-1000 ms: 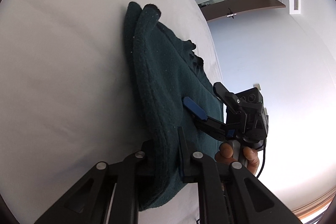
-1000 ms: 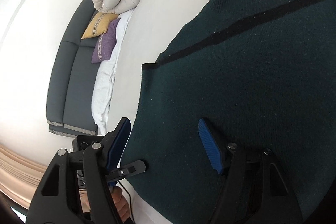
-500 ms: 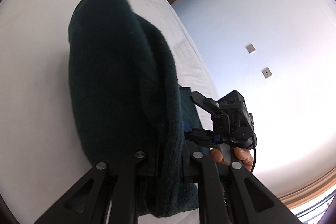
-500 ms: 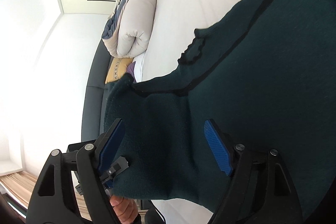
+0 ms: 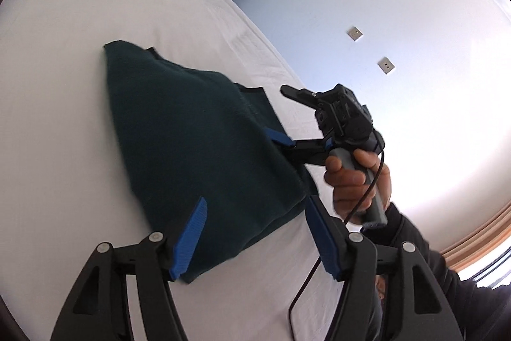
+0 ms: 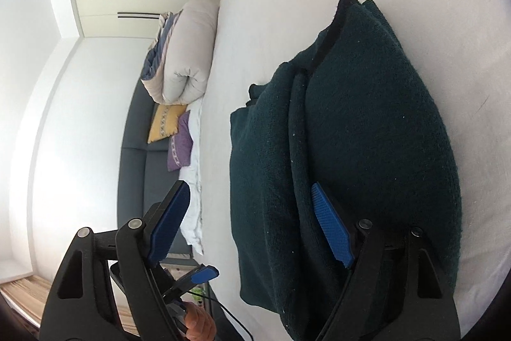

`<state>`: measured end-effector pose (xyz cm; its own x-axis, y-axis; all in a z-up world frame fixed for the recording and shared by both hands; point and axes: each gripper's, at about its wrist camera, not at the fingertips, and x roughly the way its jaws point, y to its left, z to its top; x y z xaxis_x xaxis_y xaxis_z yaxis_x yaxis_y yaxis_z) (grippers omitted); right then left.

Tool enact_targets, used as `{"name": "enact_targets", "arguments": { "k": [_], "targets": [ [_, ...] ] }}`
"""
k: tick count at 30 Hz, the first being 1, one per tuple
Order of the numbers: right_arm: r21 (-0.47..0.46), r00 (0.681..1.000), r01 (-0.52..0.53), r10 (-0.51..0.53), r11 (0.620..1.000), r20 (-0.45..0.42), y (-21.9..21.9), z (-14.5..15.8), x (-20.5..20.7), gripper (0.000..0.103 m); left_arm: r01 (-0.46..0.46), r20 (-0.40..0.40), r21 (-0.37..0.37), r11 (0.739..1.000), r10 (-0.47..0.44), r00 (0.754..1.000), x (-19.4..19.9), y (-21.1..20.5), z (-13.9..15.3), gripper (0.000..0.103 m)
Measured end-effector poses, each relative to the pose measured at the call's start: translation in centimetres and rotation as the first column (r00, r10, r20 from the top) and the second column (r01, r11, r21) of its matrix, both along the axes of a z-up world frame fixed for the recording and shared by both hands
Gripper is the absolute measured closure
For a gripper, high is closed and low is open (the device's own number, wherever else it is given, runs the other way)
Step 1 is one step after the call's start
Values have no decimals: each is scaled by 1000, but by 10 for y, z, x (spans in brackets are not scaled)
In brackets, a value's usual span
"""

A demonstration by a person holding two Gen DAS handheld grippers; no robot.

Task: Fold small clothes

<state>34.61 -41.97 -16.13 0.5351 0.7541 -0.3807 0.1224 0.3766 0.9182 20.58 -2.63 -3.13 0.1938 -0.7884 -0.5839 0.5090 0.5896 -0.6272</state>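
The white bed point(image 5: 64, 104) carried the folded dark green sweater point(image 5: 198, 143) near its right edge, lying in several layers. The left gripper point(image 5: 255, 237) had just been opening; its blue pads point(image 5: 190, 237) stood wide apart over the sweater's near corner, pressing on nothing. The right gripper point(image 6: 252, 227) was held wide, one pad point(image 6: 332, 229) lying against the top layer, the other off the bed's edge. A hand point(image 5: 357, 181) held the right gripper's handle.
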Motion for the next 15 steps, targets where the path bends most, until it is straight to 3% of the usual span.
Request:
{"name": "enact_targets", "arguments": {
  "k": [3,6,9,10,12,15],
  "targets": [
    [-143,998,-51,47,988,-36,19,9,6,25,-13,-9,14,1000,14,1000,-1,44,-21,37],
    [-276,994,-104,91,955,-58,46,21,13,29,-50,-59,-32,998,48,997,0,62,-31,37],
    [-419,985,-167,137,892,-101,76,26,19,60,-84,-79,-84,993,77,994,-2,74,-42,37],
    [-471,983,-182,142,863,-118,83,25,18,77,-91,-92,-104,990,82,992,-2,76,-43,37],
    [-531,983,-180,130,828,-129,87,27,15,84,-97,-113,-127,987,82,990,1,76,-42,37],
    [-534,992,-118,76,837,-100,71,38,1,88,-101,-103,-134,986,87,991,4,82,-39,37]
  ]
}}
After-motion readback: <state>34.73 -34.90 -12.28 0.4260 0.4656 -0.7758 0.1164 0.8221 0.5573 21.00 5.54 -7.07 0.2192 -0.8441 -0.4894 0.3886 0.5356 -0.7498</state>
